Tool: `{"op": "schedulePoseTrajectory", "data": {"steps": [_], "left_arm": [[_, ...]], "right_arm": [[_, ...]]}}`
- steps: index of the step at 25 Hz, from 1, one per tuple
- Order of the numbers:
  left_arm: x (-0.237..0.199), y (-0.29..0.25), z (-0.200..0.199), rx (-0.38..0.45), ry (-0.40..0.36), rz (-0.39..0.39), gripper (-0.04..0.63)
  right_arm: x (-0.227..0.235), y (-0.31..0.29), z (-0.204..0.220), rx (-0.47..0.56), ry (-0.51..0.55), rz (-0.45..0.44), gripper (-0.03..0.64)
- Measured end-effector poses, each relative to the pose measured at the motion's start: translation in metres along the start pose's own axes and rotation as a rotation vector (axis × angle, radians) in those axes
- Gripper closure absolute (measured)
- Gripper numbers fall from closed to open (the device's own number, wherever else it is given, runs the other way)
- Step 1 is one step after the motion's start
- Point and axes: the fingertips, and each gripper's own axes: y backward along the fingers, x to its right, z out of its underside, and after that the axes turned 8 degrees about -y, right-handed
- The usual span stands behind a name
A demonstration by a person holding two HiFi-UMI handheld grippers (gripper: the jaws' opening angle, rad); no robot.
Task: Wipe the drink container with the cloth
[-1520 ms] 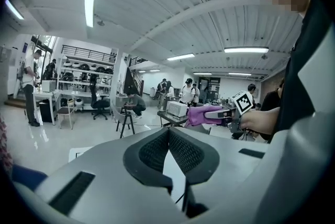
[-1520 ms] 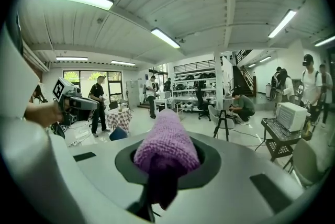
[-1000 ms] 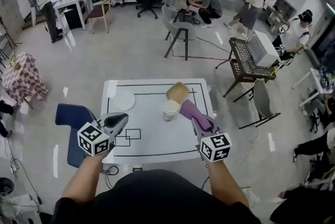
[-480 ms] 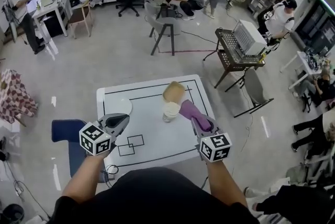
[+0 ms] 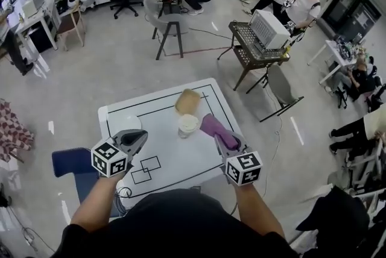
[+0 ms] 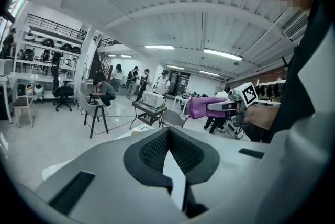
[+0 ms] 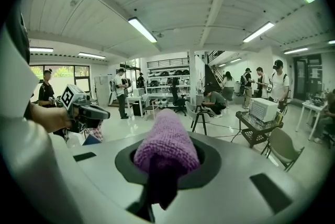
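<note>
The drink container, a tan cup with a white lid, is on the white table past both grippers. My right gripper is shut on a purple knitted cloth. The cloth's end hangs just right of the container's lid. In the right gripper view the cloth fills the jaws of the right gripper. My left gripper hovers over the table's left part, shut and holding nothing. In the left gripper view the left gripper has its pads pressed together, and the right gripper with the cloth shows beyond.
A white round plate lies on the table's left side. Black lines mark rectangles on the tabletop. A blue chair stands left of the table. Further off stand a stool and a cart, and several people are about.
The head view has swung, so the table sits further left. The cloth lay against the container's lid earlier and now hangs a little to its right. The left gripper stays shut.
</note>
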Motion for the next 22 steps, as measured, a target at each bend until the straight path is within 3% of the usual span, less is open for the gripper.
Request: {"op": "schedulePoseTrajectory", "data": {"steps": [6,14,22], "left_arm": [[0.010,-0.047,-0.009,-0.019,-0.005,-0.008,0.574],[0.006,-0.080,-0.002,-0.044,0.041,-0.046,0.572],[0.013,-0.124,0.022,-0.109,0.059,-0.003,0.569]], "right_arm": [[0.047,-0.001,0.001,-0.014,-0.025,-0.012,0.532],[0.077,-0.040,0.003,-0.055,-0.021,-0.107,0.532],[0.090,-0.080,0.022,-0.139,-0.011,-0.213,0.531]]}}
